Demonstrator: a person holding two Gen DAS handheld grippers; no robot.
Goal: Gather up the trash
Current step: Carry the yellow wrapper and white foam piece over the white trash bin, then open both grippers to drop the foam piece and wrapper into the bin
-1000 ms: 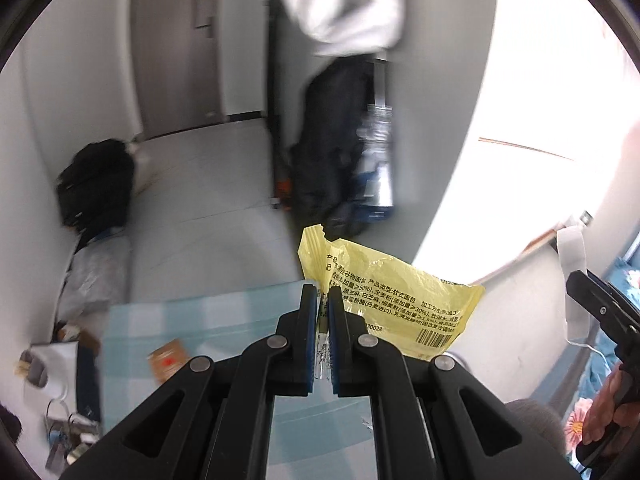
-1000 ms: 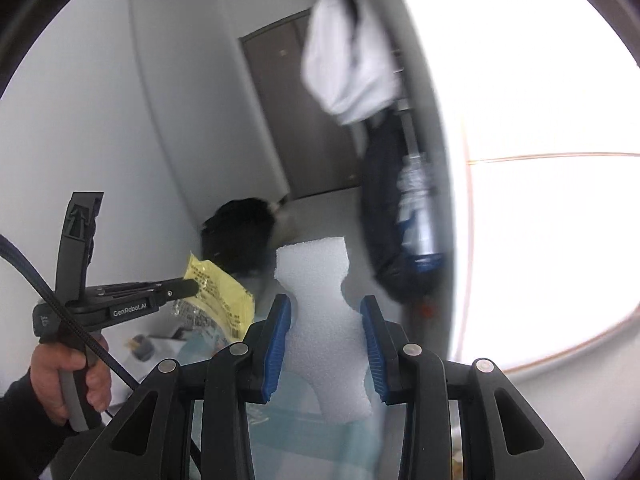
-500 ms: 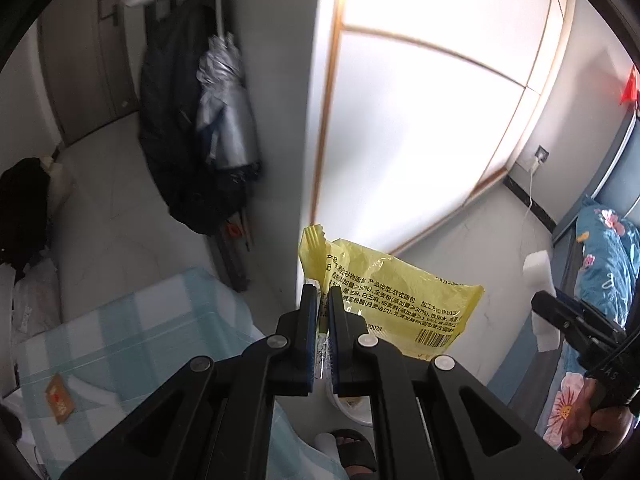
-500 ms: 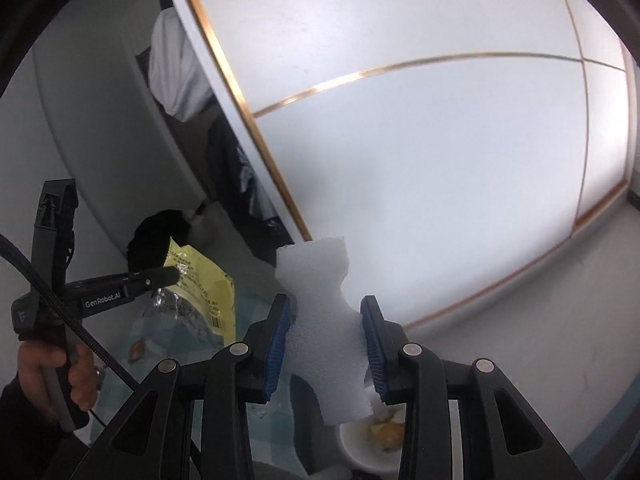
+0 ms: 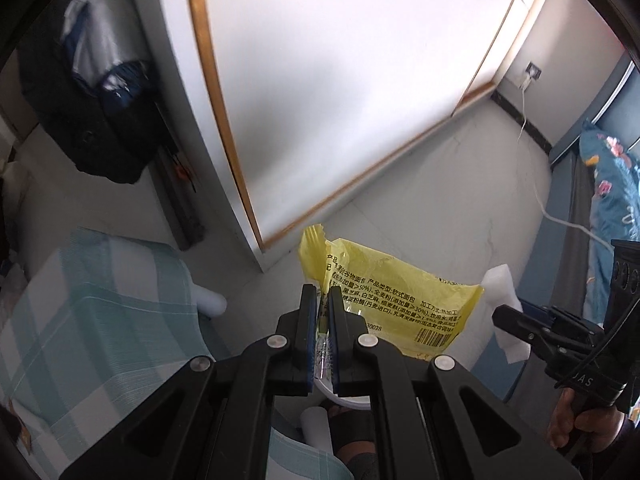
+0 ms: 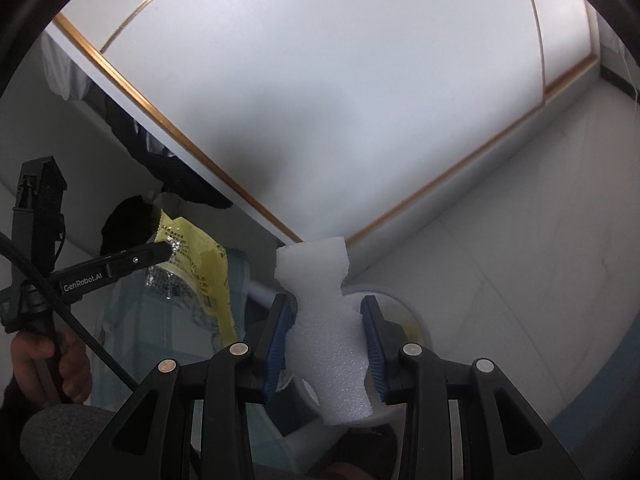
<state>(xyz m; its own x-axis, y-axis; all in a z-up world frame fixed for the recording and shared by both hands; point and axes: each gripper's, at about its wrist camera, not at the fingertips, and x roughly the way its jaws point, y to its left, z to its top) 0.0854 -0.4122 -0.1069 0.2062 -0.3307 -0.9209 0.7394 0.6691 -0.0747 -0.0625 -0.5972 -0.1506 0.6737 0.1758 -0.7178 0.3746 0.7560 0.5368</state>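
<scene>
Trash held aloft in both grippers, over the white bin.

At left of the right wrist frame, left gripper (image 5: 323, 336) clamped on yellow wrapper (image 5: 384, 300), hanging beside the checked cloth (image 5: 92, 312). At centre, right gripper (image 6: 326, 344) pinching white foam piece (image 6: 326, 328), directly above white bin (image 6: 404, 312) at lower centre. Behind, white wardrobe door (image 6: 340, 100) filling the upper frame.
</scene>
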